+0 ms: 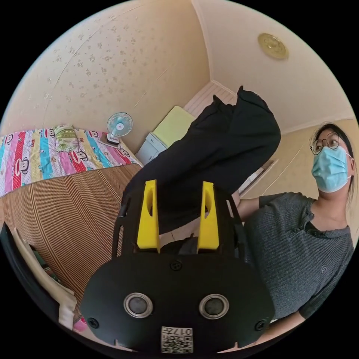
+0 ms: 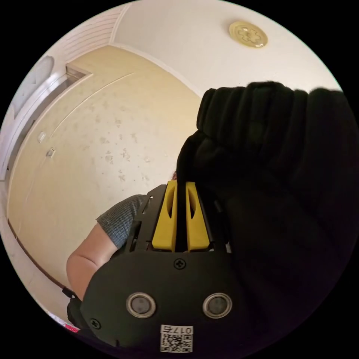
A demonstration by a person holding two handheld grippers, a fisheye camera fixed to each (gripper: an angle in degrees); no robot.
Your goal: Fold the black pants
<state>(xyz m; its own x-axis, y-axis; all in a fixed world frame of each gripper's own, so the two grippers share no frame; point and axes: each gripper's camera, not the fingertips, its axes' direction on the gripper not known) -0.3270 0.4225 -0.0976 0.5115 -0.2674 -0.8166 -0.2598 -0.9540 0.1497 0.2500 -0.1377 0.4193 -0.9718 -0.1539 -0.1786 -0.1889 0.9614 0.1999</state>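
In the left gripper view, your left gripper [image 1: 179, 185] is standing released, jaws spread, and the black pants [image 1: 220, 149] are hanging bunched just beyond the fingertips, above the striped mat [image 1: 71, 220] and patterned sheet [image 1: 33, 157]. In the right gripper view, your right gripper [image 2: 180, 185] is clamping the black pants [image 2: 276, 179], whose ribbed waistband is bulging beside the fingers against the yellow wall [image 2: 97, 149].

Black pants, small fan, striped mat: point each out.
black pants [image 1: 224, 149], left gripper view, on the raised bunched fabric.
small fan [image 1: 119, 125], left gripper view, on its round grille.
striped mat [image 1: 63, 217], left gripper view, on its bare middle.
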